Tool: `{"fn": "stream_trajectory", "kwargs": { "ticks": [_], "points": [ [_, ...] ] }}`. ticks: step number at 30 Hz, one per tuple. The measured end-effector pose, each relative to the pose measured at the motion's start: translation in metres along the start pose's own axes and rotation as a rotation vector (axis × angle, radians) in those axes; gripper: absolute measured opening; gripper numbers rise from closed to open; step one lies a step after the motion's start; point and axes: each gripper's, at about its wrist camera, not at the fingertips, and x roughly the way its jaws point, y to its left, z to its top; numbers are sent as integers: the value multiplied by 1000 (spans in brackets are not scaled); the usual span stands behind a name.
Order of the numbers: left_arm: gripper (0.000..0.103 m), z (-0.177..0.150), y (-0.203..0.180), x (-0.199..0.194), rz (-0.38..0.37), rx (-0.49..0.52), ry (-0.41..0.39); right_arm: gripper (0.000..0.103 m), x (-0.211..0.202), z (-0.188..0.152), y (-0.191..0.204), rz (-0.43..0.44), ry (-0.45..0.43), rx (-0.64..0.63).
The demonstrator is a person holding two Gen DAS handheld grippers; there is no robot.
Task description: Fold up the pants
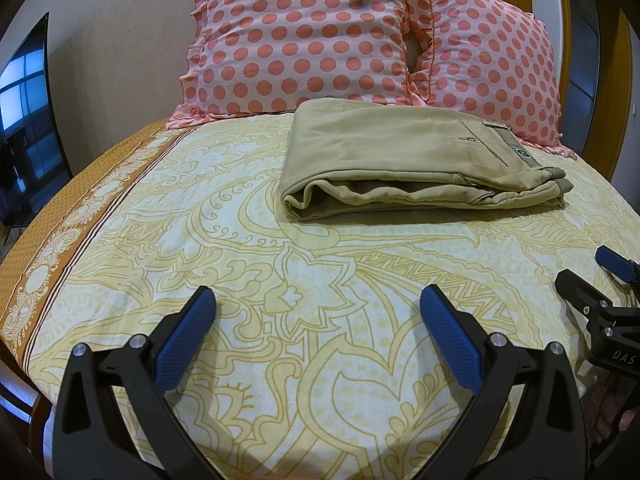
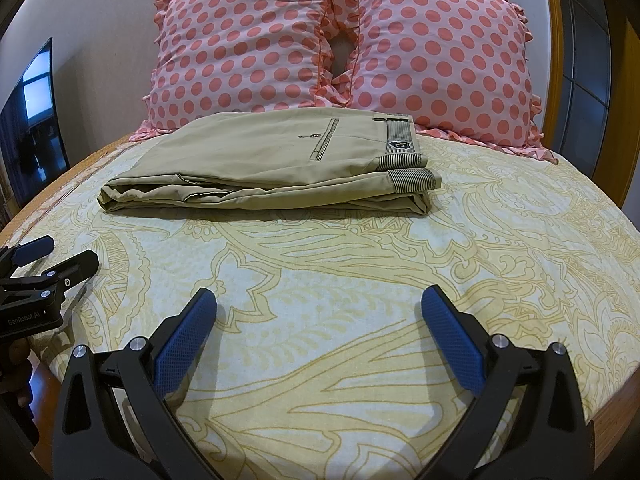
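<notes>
The khaki pants (image 1: pixel 400 156) lie folded in a flat stack on the bed, just in front of the pillows, waistband to the right; they also show in the right wrist view (image 2: pixel 272 168). My left gripper (image 1: pixel 318 300) is open and empty, held over the bedsheet well short of the pants. My right gripper (image 2: pixel 319 300) is open and empty too, also short of the pants. The right gripper shows at the right edge of the left wrist view (image 1: pixel 592 276). The left gripper shows at the left edge of the right wrist view (image 2: pixel 52 256).
The bed has a yellow patterned sheet (image 1: pixel 280 280) with an orange border at the left (image 1: pixel 60 240). Two pink polka-dot pillows (image 2: pixel 248 40) (image 2: pixel 440 52) lean at the head. A dark TV screen (image 1: pixel 24 120) stands left; a wooden frame (image 2: pixel 556 40) stands at the right.
</notes>
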Motion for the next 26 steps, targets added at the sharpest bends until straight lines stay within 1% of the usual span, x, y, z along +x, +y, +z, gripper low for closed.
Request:
{"fn": "stream_trajectory", "kwargs": {
  "ticks": [26],
  "points": [
    [101, 1, 2, 1, 1, 2, -9, 102, 0, -1, 2, -4, -3, 3]
  ]
}}
